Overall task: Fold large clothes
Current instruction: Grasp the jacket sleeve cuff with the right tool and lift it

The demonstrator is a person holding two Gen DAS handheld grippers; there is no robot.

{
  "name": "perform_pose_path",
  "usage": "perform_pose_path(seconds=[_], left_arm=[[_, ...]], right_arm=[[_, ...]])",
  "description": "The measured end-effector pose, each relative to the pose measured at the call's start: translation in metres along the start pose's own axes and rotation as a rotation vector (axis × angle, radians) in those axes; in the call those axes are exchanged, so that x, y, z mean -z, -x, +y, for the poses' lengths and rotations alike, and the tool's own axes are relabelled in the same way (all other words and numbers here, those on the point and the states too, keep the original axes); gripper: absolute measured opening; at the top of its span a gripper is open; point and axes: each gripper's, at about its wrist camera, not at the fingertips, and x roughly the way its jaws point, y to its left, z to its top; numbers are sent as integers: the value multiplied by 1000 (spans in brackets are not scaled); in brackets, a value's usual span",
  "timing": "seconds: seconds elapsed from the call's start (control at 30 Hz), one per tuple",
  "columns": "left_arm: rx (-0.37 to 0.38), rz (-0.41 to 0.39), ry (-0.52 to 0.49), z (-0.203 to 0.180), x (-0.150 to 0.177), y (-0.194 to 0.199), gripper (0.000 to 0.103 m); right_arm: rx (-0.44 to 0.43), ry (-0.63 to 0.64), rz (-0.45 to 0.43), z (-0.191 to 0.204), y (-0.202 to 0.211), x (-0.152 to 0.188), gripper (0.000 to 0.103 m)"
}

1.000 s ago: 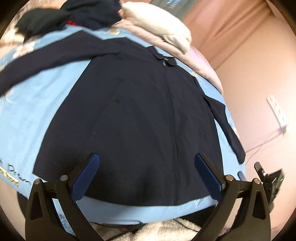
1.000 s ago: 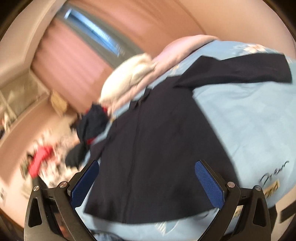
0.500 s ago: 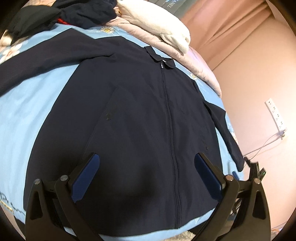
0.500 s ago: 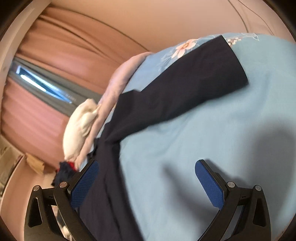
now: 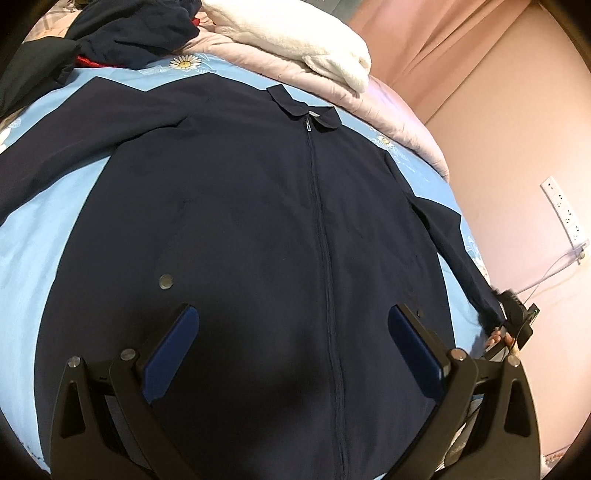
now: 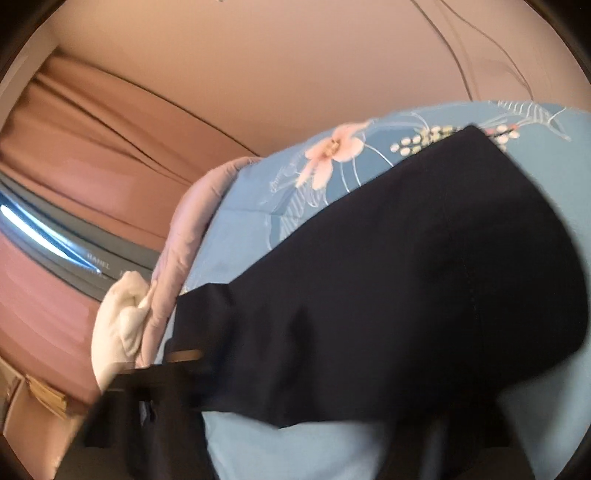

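Observation:
A dark navy zip jacket point(image 5: 280, 229) lies spread flat, front up, on a light blue bedsheet point(image 5: 55, 229), collar at the far end. My left gripper point(image 5: 293, 350) hovers open and empty over its lower hem area. My right gripper shows in the left wrist view point(image 5: 517, 321) at the cuff of the jacket's right sleeve point(image 5: 454, 254). In the right wrist view that sleeve point(image 6: 388, 288) fills the frame and drapes over the blurred fingers, so the jaws are hidden.
A white blanket point(image 5: 306, 48) on a pink quilt point(image 5: 388, 110) and a heap of dark clothes point(image 5: 122, 33) lie past the collar. A pink wall with a socket strip point(image 5: 565, 214) and cable stands to the right of the bed.
My left gripper has moved closer over the jacket's lower front. My right gripper has swung to the right sleeve's end, and the sleeve now covers its fingers.

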Motion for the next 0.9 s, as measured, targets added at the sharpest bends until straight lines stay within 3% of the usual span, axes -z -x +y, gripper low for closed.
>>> perform_pose_path(seconds=[0.03,0.17,0.33,0.43,0.53,0.63,0.77,0.9], left_arm=[[1,1,0,-1,-3,-2,102],[-1,-7,-8,-3,-15,-3,102],[17,-46,-6,4,-27,7,102],[15,-68,3,16,-27,18,102],[-4,-86,22,30,-24,28,102],[6,-99,55,45,-18,37,102],[-7,-111,97,69,-12,47,102],[-25,-117,126,87,-8,55,102]], right_arm=[[20,2,4,-1,0,-2,12],[44,81,0,23,10,-11,8],[101,327,-68,130,39,-25,8],[132,542,-109,207,43,-13,8],[159,883,-120,303,38,48,8],[155,1155,-74,365,17,127,8],[106,1422,-23,409,-8,242,8],[98,1665,63,416,-34,356,8]])
